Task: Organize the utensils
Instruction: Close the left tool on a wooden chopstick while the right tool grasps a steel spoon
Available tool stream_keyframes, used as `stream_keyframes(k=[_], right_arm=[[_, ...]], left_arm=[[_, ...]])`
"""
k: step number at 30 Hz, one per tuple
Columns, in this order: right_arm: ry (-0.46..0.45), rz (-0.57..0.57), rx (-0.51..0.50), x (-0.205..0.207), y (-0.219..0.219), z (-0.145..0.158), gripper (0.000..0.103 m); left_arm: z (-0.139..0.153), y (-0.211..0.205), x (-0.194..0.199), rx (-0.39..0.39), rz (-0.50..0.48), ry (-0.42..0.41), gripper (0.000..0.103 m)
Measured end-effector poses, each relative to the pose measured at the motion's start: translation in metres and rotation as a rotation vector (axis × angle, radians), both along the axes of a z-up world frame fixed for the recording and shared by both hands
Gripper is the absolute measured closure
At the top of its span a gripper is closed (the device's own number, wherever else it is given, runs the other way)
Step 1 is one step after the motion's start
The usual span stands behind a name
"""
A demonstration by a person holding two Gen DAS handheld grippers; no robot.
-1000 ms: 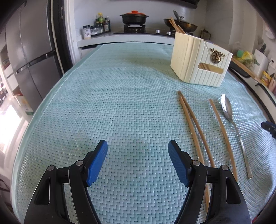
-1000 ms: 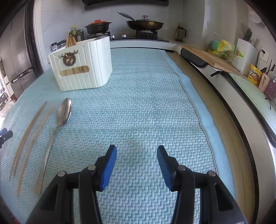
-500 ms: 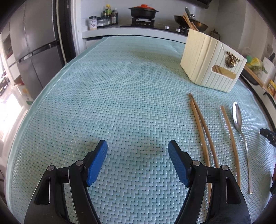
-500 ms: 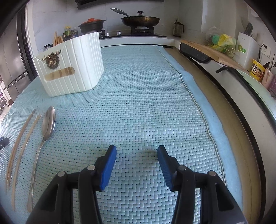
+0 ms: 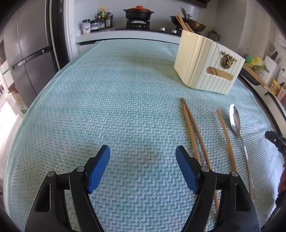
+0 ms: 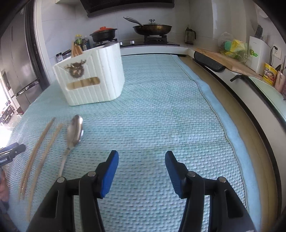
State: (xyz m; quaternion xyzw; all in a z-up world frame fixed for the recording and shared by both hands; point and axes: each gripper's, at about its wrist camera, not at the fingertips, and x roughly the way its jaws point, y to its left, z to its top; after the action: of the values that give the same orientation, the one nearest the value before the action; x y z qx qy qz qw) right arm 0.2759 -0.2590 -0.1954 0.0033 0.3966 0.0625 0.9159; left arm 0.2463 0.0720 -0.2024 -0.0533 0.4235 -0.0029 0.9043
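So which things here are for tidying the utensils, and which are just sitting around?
For the job: three chopsticks, the spoon, the cream holder, both open grippers.

Just around: black pot, frying pan, sauce bottles, fridge.

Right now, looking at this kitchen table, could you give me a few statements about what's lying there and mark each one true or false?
1. The spoon lies flat on the mat. True.
2. The left gripper holds a chopstick. False: its jaws are open and empty.
3. Three loose chopsticks lie beside the spoon. True.
4. The white holder is empty. False: chopsticks already stick out of it.
5. The right gripper grips the spoon. False: open, empty, its jaws just opening.
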Motion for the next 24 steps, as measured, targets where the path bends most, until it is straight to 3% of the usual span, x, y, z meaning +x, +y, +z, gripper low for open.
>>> stream_keyframes(k=[7,14,24], right_arm=[[-0.011,0.103,0.067,-0.015,0.045,0.011,0.048],[0.029,0.166,0.039,-0.014,0.075,0.002,0.048],[0.103,0.242,-0.048,0.009,0.116,-0.019,0.048]], left_arm=[[0.003,-0.022,0.005,0.005,-0.099,-0.006,0.022],[-0.009,-0.041,0.008,0.111,-0.154,0.039,0.023],[-0.009,-0.035,0.029,0.098,-0.148,0.058,0.017]])
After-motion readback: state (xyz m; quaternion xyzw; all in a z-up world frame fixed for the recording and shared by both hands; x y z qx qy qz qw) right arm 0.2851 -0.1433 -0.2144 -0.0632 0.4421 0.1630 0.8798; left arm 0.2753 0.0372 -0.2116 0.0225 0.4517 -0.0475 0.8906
